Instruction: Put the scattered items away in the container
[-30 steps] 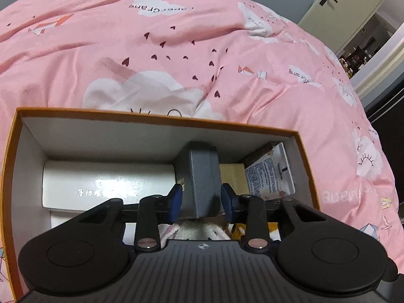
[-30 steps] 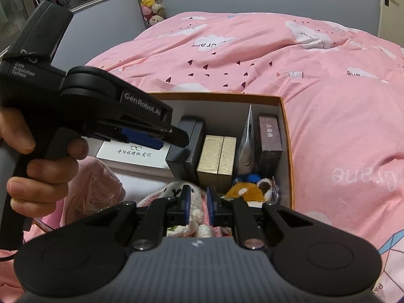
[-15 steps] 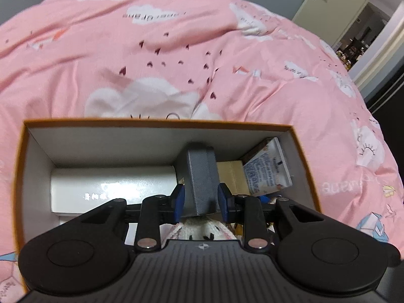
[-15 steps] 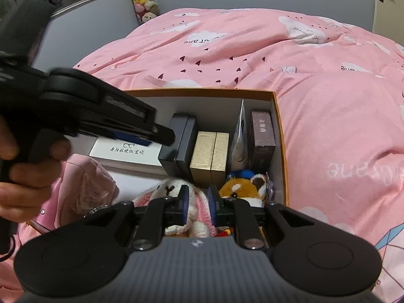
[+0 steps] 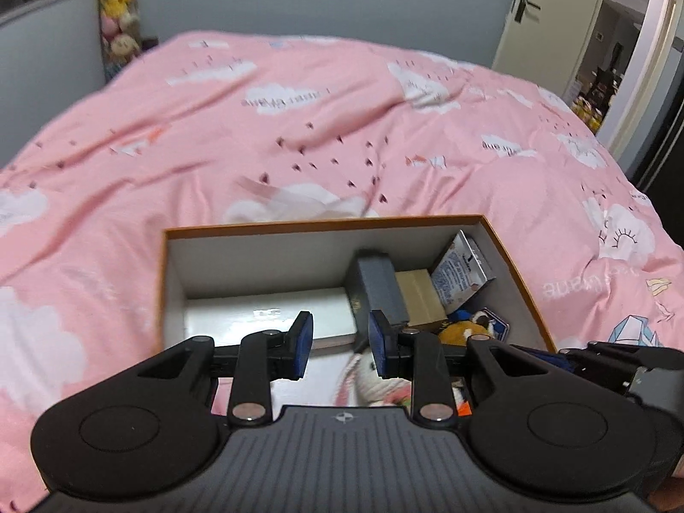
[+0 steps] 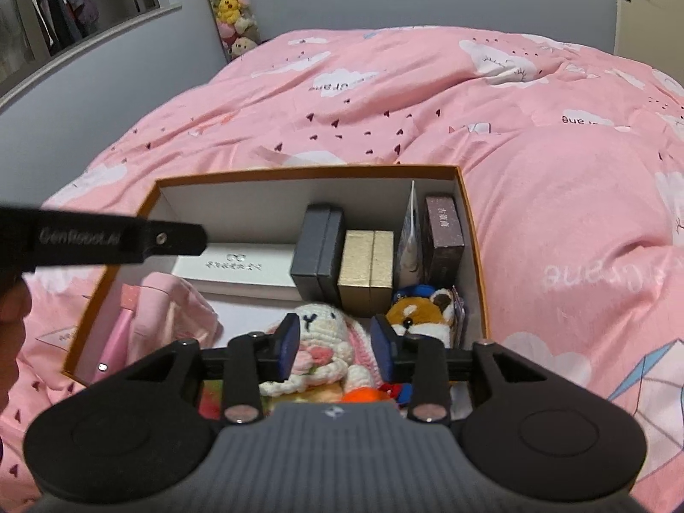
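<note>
The box (image 6: 472, 256) sat on the pink bed (image 6: 555, 171), already packed. A dark case (image 6: 318, 248) stood upright on its edge along the far wall, its long axis running away from the cameras, with a gold box (image 6: 367, 269) touching its right side and a white box (image 6: 239, 263) lying flat to its left. A crocheted rabbit (image 6: 325, 342) and a fox toy (image 6: 423, 312) filled the near part.

The left gripper (image 5: 337, 344) hung above the box with its jaws apart and nothing between them; the dark case (image 5: 378, 288) lay just ahead and slightly right of its gap. The right gripper (image 6: 335, 344) was likewise apart and empty, poised over the rabbit, which showed between its fingers without clear contact.

No loose item showed on the bed in either view, so the tidying looked close to finished. If anything remained, it lay out of view. The left gripper was nearer the case, the right nearer the toys.
</note>
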`<state>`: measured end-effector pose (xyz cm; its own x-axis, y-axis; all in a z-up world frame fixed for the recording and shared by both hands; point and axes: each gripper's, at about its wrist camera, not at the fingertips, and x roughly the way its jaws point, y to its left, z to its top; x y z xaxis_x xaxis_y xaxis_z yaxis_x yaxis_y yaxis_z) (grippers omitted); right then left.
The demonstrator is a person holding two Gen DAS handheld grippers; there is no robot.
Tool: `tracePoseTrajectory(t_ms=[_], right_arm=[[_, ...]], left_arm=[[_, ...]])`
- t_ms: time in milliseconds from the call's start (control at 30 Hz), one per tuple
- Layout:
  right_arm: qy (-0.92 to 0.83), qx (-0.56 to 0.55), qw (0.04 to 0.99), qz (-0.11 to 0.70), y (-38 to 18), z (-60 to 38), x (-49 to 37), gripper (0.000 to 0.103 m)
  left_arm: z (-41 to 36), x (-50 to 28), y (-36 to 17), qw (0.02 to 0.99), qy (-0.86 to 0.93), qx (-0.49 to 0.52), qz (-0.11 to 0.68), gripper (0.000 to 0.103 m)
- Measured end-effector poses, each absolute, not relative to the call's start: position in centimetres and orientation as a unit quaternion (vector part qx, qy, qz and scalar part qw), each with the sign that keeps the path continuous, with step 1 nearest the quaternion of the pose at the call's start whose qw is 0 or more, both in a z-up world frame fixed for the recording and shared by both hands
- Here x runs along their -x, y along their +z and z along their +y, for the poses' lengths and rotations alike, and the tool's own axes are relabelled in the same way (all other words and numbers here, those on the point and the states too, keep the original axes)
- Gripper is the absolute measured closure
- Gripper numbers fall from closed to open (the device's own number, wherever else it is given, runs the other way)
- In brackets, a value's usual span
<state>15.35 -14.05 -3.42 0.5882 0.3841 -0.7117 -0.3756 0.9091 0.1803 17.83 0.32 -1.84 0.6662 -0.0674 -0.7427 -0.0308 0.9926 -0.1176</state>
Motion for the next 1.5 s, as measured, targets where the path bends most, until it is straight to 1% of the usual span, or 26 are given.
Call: tracePoseTrajectory(t_ms=[33, 133, 167, 200, 233, 333, 400, 467, 533, 600, 867, 1133, 1300, 1500], right_arm=[[0.214, -0.009, 0.893, 0.397, -3.2, -14.0, -15.0, 0.061], [0.215, -0.013, 0.897, 0.385, -2.8, -13.8, -13.9, 0.057], [0.215, -0.014, 0.899, 0.381, -2.6, -13.7, -13.5, 0.051], [0.215, -0.014, 0.901, 0.376, -2.5, -13.6, -13.1, 0.047], [0.215, -0.016, 0.903, 0.373, -2.4, -13.5, -12.8, 0.046], [0.21, -0.021, 0.908, 0.363, -2.1, -13.3, -11.9, 0.043], [0.207, -0.028, 0.911, 0.355, -1.9, -13.3, -11.4, 0.03], [0.202, -0.03, 0.915, 0.348, -1.9, -13.4, -10.9, 0.03], [0.194, -0.031, 0.919, 0.343, -1.9, -13.3, -10.5, 0.026], [0.188, -0.031, 0.922, 0.338, -2.0, -13.3, -10.1, 0.025], [0.172, -0.026, 0.931, 0.321, -2.6, -13.0, -9.0, 0.021], [0.169, -0.017, 0.922, 0.348, -3.9, -12.7, -9.3, 0.02], [0.16, -0.013, 0.921, 0.355, -4.6, -12.8, -9.3, 0.018], [0.136, -0.009, 0.923, 0.359, -5.6, -13.2, -9.3, 0.015]], left_arm=[[0.3, -17.2, -1.7, 0.914, -0.006, 0.055, 0.402, 0.071], [0.3, -15.5, -1.5, 0.925, 0.008, 0.045, 0.377, 0.067], [0.3, -14.9, -1.4, 0.928, 0.011, 0.044, 0.369, 0.064], [0.4, -14.4, -1.4, 0.93, 0.013, 0.045, 0.364, 0.058], [0.4, -13.8, -1.4, 0.932, 0.015, 0.047, 0.359, 0.055], [0.6, -12.6, -1.6, 0.935, 0.017, 0.044, 0.35, 0.054], [0.6, -11.9, -1.7, 0.937, 0.019, 0.038, 0.346, 0.054], [0.5, -11.1, -1.8, 0.94, 0.02, 0.027, 0.34, 0.053], [0.4, -10.4, -2.2, 0.942, 0.018, 0.02, 0.335, 0.049], [0.4, -9.7, -2.6, 0.945, 0.016, 0.019, 0.326, 0.036], [1.3, -8.7, -4.0, 0.946, 0.016, 0.033, 0.323, 0.035], [1.6, -8.7, -5.6, 0.935, 0.018, 0.038, 0.352, 0.035], [1.2, -8.8, -6.5, 0.934, 0.02, 0.031, 0.356, 0.035], [1.5, -9.3, -7.5, 0.925, 0.028, 0.047, 0.375, 0.035]])
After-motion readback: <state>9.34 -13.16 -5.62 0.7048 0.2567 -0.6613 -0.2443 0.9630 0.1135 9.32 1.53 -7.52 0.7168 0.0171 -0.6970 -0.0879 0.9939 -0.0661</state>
